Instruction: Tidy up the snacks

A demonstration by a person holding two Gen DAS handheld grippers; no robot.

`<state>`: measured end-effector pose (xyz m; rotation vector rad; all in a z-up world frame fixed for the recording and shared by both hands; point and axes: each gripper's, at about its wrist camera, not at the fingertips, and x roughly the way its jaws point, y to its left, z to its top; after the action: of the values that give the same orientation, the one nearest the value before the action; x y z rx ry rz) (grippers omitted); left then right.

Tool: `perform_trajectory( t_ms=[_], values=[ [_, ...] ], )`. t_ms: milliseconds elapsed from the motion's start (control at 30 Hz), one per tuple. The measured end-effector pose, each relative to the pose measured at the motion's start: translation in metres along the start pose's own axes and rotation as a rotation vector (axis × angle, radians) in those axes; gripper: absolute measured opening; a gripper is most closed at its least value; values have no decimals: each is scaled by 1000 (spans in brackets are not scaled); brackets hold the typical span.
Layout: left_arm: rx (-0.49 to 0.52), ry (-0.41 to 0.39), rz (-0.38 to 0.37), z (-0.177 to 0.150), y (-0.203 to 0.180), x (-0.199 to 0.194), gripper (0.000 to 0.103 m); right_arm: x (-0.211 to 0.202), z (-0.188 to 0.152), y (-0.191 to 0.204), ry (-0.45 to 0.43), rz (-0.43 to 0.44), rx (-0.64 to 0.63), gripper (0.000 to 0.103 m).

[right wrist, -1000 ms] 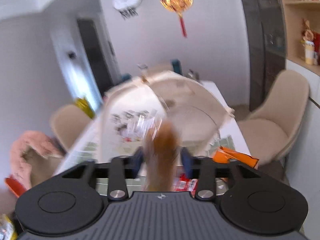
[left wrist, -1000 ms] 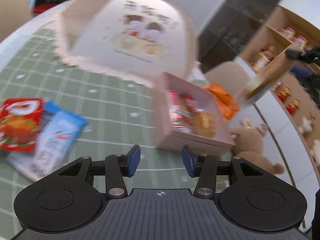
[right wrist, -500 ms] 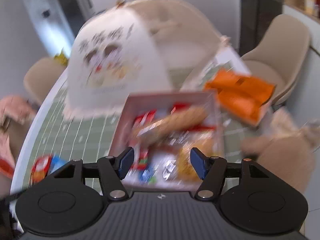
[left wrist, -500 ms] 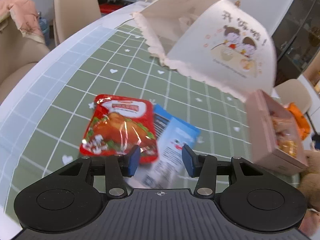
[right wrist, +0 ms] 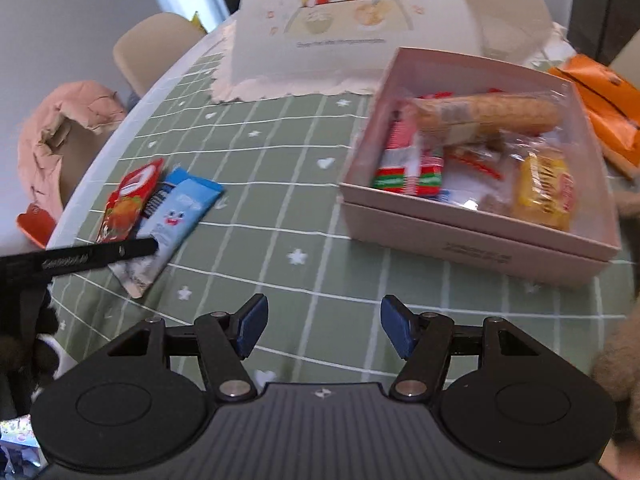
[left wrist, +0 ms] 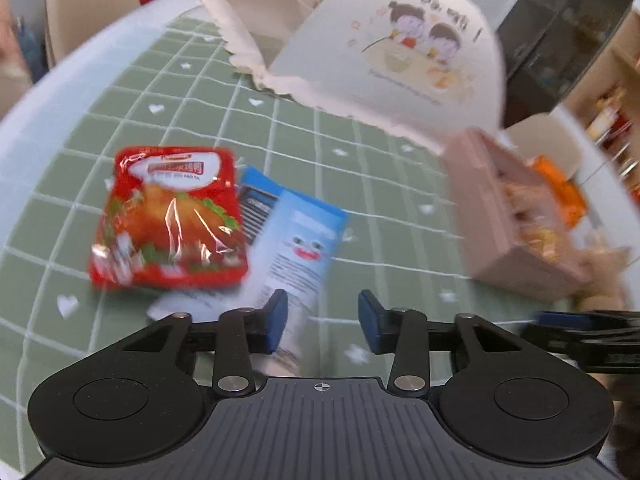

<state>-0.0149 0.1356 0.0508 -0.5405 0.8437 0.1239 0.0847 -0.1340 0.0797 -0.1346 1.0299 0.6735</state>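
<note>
A red snack packet (left wrist: 168,216) and a blue-and-white packet (left wrist: 296,240) lie side by side on the green checked tablecloth. My left gripper (left wrist: 322,322) is open and empty, just above the blue packet's near end. Both packets also show in the right wrist view, the red one (right wrist: 130,200) and the blue one (right wrist: 172,216). A pink box (right wrist: 480,216) holds several snacks, with a long brown roll (right wrist: 492,114) on top. My right gripper (right wrist: 323,330) is open and empty, over the cloth in front of the box.
A white mesh food cover (right wrist: 360,20) with a cartoon print stands behind the box. Orange packets (right wrist: 600,96) lie right of the box. A brown plush toy (right wrist: 620,360) sits at the right edge. Beige chairs (left wrist: 88,0) stand around the table. The box also shows in the left wrist view (left wrist: 508,216).
My right gripper opened and let the brown roll go into the pink box, then drew back. My left gripper swung left from the box to the two packets.
</note>
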Motion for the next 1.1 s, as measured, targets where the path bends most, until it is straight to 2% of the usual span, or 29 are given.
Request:
perform_trajectory(
  t_ms=[67, 167, 233, 300, 400, 467, 600, 733, 800, 867, 933, 1000, 1100],
  values=[
    [-18, -69, 26, 5, 8, -18, 43, 4, 5, 12, -15, -7, -41, 63],
    [-124, -188, 156, 23, 38, -37, 43, 14, 16, 40, -42, -2, -116, 64],
    [-212, -226, 228, 35, 64, -37, 43, 21, 26, 59, -70, 16, -149, 65],
    [-227, -220, 252, 41, 80, -26, 43, 36, 39, 80, -106, 48, -130, 70],
    [-148, -127, 256, 44, 86, 5, 43, 62, 50, 111, -113, 100, -145, 71],
    [-56, -137, 219, 40, 79, 9, 45, 78, 52, 126, -101, 76, -197, 71],
    [67, -58, 123, 26, 59, 9, 45, 85, 48, 117, -70, 110, -189, 71],
    [91, 3, 30, 4, 41, 16, 43, 85, 43, 91, -42, 169, -108, 71],
    [88, 12, 13, -5, 32, 14, 39, 81, 34, 83, -12, 166, -107, 70],
    [64, 23, -15, -13, 25, 11, 38, 79, 18, 76, 20, 163, -105, 64],
    [77, 43, -39, -21, 16, 7, 36, 68, 0, 73, 0, 138, -144, 62],
    [91, 48, -19, -25, 7, 2, 36, 58, -12, 73, 10, 127, -176, 60],
    [67, 33, 82, -24, 5, -8, 36, 49, -14, 69, -14, 120, -185, 59]
  ],
)
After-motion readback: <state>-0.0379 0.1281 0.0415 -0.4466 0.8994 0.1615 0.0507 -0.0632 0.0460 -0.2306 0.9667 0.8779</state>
